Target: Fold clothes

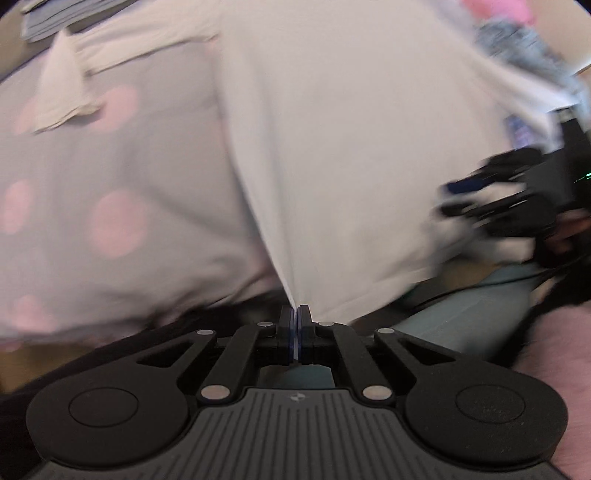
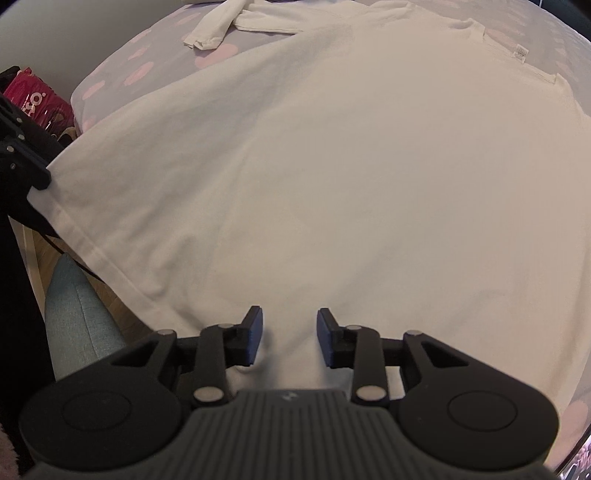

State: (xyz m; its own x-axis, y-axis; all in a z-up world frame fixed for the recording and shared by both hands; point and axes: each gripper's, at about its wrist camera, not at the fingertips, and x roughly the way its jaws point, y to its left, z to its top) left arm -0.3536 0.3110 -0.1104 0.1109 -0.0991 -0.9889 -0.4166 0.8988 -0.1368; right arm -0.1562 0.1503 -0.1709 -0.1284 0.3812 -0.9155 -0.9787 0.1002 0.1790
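Observation:
A white long-sleeved shirt (image 2: 332,166) lies spread on a grey bedsheet with pink dots (image 2: 122,70). My left gripper (image 1: 295,314) is shut on the shirt's hem corner (image 1: 306,288) and holds it taut off the bed's edge; it also shows at the left edge of the right wrist view (image 2: 37,177). My right gripper (image 2: 290,332) is open, its fingers resting over the shirt's near hem. It appears blurred at the right of the left wrist view (image 1: 465,195). One sleeve (image 2: 214,26) lies folded at the far left of the bed.
A teal chair back (image 2: 77,321) stands beside the bed at lower left, over a wooden floor (image 2: 110,295). A red package (image 2: 37,99) sits at the far left. Folded striped fabric (image 1: 55,18) lies at the bed's far corner.

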